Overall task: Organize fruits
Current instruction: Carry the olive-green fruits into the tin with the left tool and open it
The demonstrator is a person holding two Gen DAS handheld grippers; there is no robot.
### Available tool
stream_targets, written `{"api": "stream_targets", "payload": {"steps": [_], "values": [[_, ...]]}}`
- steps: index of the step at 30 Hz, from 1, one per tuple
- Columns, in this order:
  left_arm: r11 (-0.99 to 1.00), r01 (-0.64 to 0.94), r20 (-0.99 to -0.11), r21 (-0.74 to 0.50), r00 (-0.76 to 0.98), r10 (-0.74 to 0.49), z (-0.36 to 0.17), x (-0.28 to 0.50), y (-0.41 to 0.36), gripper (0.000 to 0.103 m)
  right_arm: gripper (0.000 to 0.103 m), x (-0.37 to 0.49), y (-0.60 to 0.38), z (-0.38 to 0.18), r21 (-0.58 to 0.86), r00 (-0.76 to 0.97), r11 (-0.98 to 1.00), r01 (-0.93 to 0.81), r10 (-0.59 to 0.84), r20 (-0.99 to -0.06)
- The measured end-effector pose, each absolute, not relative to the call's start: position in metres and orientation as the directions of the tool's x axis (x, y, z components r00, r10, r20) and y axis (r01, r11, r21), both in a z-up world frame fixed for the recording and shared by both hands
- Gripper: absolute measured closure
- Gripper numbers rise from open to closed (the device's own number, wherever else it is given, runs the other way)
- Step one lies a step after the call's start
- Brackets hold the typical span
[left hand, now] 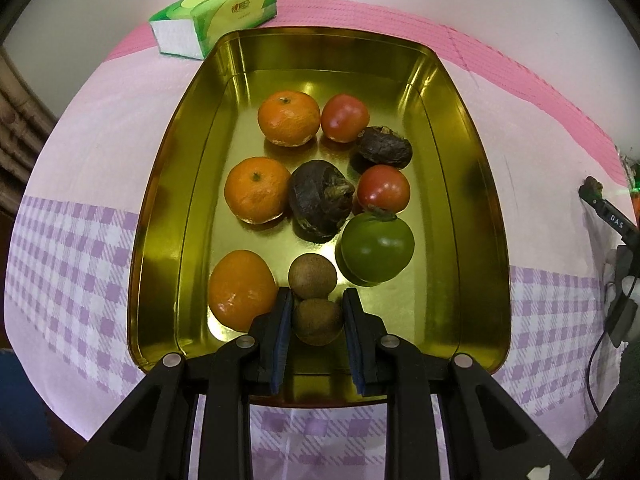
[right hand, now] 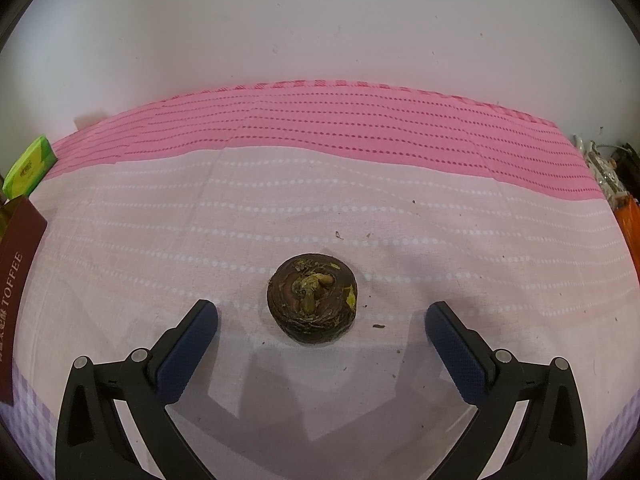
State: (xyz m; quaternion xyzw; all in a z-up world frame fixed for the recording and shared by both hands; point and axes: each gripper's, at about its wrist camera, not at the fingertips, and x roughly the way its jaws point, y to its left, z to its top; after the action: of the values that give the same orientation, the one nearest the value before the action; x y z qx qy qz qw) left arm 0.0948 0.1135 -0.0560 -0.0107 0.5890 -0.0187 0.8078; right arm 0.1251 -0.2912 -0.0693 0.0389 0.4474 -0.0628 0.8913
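A gold tin tray holds three oranges, two red tomatoes, a green tomato, two dark water chestnuts and two small brown round fruits. My left gripper is shut on the nearer brown fruit, low over the tray's near end; the other brown fruit lies just beyond it. In the right wrist view a third dark water chestnut lies on the cloth. My right gripper is open around it, fingers well apart on either side, not touching.
A green tissue pack lies beyond the tray's far left corner, also at the left edge of the right wrist view. The tray's red "TOFFEE" side is at the left. Clutter sits at the cloth's right edge.
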Motion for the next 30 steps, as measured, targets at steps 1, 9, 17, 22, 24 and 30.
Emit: {"api": "stream_targets", "payload": {"steps": [1,9,17,22,24,30], "values": [[0.999,0.022,-0.951,-0.031,0.308,-0.036,-0.057,0.095,0.113,0.081,0.000,0.125,-0.292,-0.069,0.014,0.590,0.989,0.149,-0.077,-0.804],[0.999,0.030,-0.948,-0.024,0.318,-0.033,-0.057,0.095,0.108,0.081,0.000,0.121,-0.290,-0.070,0.014,0.583,0.987,0.163,-0.085,-0.808],[0.999,0.035,-0.939,-0.035,0.341,-0.045,-0.051,0.092,0.116,0.079,0.000,0.122,-0.291,-0.069,0.017,0.571,0.985,0.170,-0.085,-0.817],[0.999,0.036,-0.926,-0.034,0.375,-0.046,-0.038,0.087,0.119,0.066,0.000,0.122,-0.292,-0.069,0.016,0.570,0.986,0.166,-0.083,-0.818],[0.999,0.038,-0.917,-0.019,0.397,-0.033,-0.031,0.085,0.120,0.061,0.000,0.122,-0.292,-0.069,0.017,0.569,0.986,0.166,-0.082,-0.818],[1.000,0.020,-0.900,0.015,0.435,0.005,-0.016,0.080,0.129,0.054,0.001,0.122,-0.289,-0.068,0.015,0.565,0.986,0.169,-0.085,-0.820]]}}
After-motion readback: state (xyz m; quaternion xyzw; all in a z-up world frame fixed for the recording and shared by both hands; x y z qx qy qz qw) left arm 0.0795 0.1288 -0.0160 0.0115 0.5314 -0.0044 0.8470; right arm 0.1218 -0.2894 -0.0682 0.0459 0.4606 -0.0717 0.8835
